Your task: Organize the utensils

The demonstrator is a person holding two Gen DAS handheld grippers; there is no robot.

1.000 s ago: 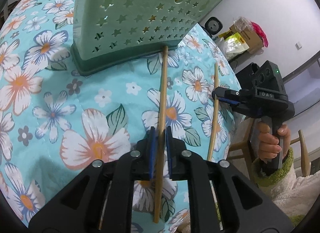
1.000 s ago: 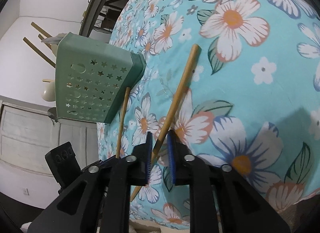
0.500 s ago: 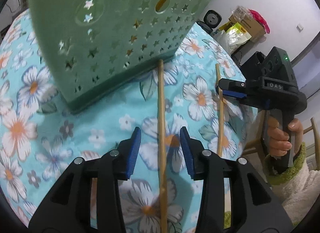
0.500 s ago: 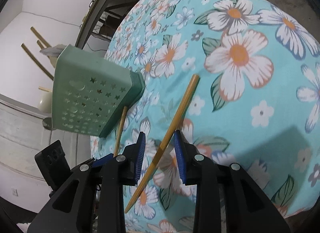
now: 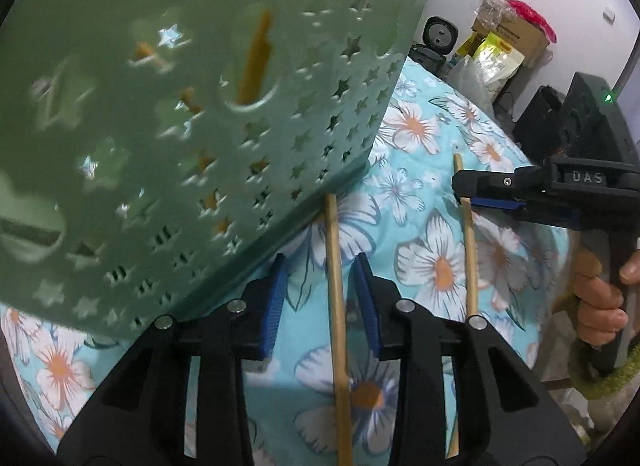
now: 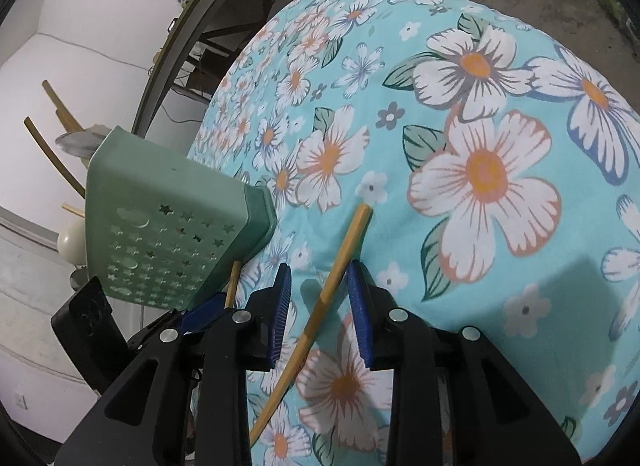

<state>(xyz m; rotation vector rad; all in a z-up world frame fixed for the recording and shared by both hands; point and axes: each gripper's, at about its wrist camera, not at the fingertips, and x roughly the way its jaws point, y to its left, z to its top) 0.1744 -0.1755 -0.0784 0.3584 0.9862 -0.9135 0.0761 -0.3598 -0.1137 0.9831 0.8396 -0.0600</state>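
Observation:
Two wooden chopsticks lie on the floral tablecloth point(image 6: 500, 225). My left gripper point(image 5: 322, 298) is open, its blue pads either side of one chopstick point(image 5: 335, 298) whose far end touches the green utensil basket point(image 5: 180, 125). My right gripper point(image 6: 318, 302) is open around the other chopstick point(image 6: 336, 266); it also shows in the left wrist view point(image 5: 466, 242) with the right gripper point(image 5: 492, 195) over it. The basket point(image 6: 172, 242) has star-shaped holes and holds several utensils. The first chopstick point(image 6: 232, 280) shows partly behind the left gripper.
Boxes, bags and a black appliance point(image 5: 440, 35) stand beyond the table in the left wrist view. A dark metal frame point(image 6: 192, 41) and white wall lie behind the table. Chopsticks and a spoon point(image 6: 72, 242) stick out of the basket.
Both grippers have opened and let go of their chopsticks, which now lie on the cloth. Both have lifted and moved forward; the basket looms much closer in the left wrist view.

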